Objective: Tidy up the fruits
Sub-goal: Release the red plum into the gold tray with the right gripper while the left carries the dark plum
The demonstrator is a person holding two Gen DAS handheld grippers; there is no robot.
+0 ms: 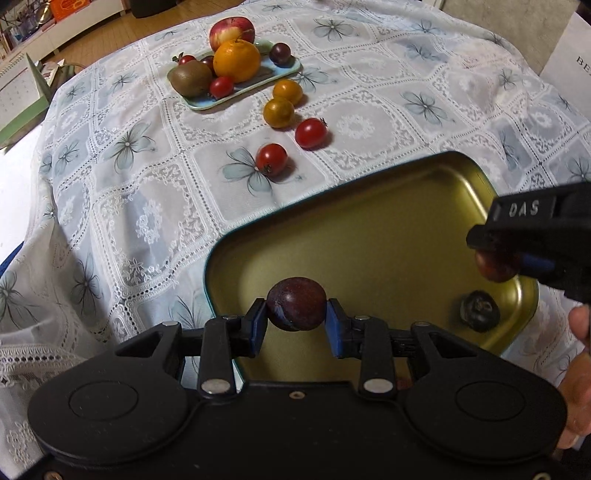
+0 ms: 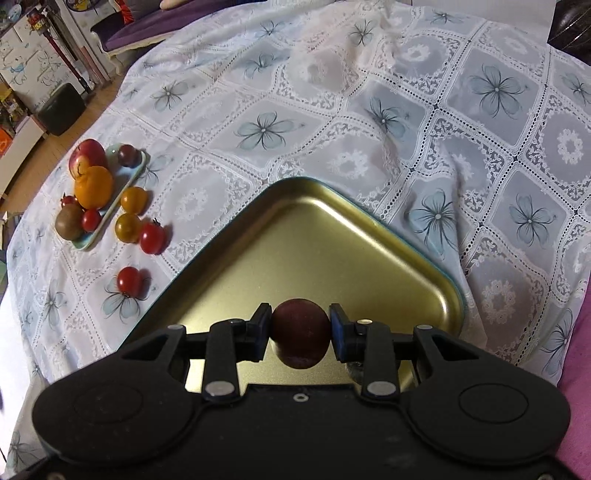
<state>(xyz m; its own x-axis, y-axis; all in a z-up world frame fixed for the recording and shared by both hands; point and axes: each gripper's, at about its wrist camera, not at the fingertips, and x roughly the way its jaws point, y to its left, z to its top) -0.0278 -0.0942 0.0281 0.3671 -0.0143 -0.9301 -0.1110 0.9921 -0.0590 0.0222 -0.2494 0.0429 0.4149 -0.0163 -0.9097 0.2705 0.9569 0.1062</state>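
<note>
My left gripper is shut on a dark purple plum over the near left part of the gold tray. My right gripper is shut on a dark red plum over the same gold tray; it also shows in the left wrist view at the right. Another dark plum lies in the tray's near right corner. A light blue tray at the far side holds an apple, an orange, a kiwi, small tomatoes and a plum.
On the lace tablecloth between the trays lie two yellow-orange tomatoes and two red tomatoes. The cloth drops off at the left edge. A hand shows at the right.
</note>
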